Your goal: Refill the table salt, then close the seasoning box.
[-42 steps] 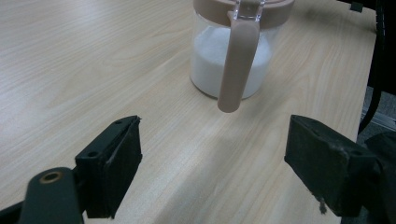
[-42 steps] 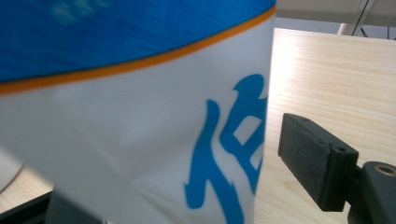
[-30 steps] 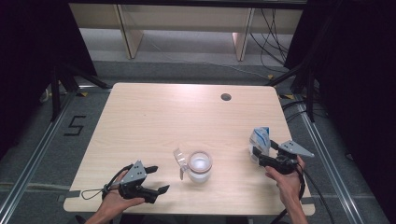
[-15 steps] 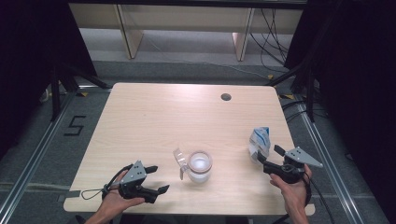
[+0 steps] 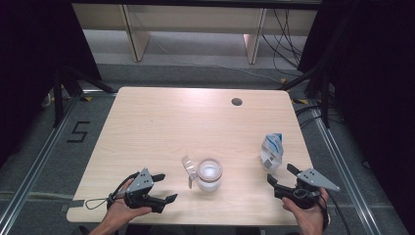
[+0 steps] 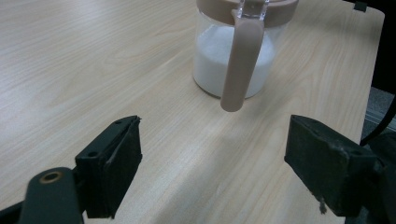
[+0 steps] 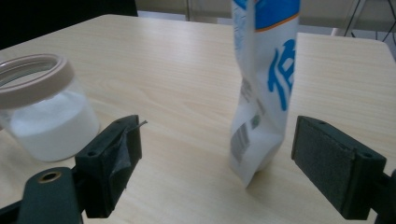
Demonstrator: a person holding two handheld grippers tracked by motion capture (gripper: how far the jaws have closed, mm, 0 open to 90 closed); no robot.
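Note:
A clear jar point(image 5: 209, 175) of white powder with a tan rim stands near the table's front middle, its flip lid point(image 5: 188, 169) hanging open on the left. In the left gripper view the jar point(image 6: 233, 60) is straight ahead of my left gripper point(image 6: 217, 168), apart from it. The left gripper point(image 5: 165, 187) is open and empty. A white and blue bag point(image 5: 272, 152) stands upright at the right. My right gripper point(image 5: 280, 174) sits just in front of it; its jaws have just been opening and hold nothing. The bag point(image 7: 264, 93) stands beyond the right gripper point(image 7: 215, 163), with the jar point(image 7: 44, 116) at left.
The light wooden table point(image 5: 161, 127) has a round cable hole point(image 5: 237, 102) at the back right. Its right edge lies close to the right hand. Shelving and cables stand on the floor behind the table.
The right gripper has drawn back from the bag toward the near right corner, with its jaws wider. The bag stays standing. The left gripper and the jar have not moved.

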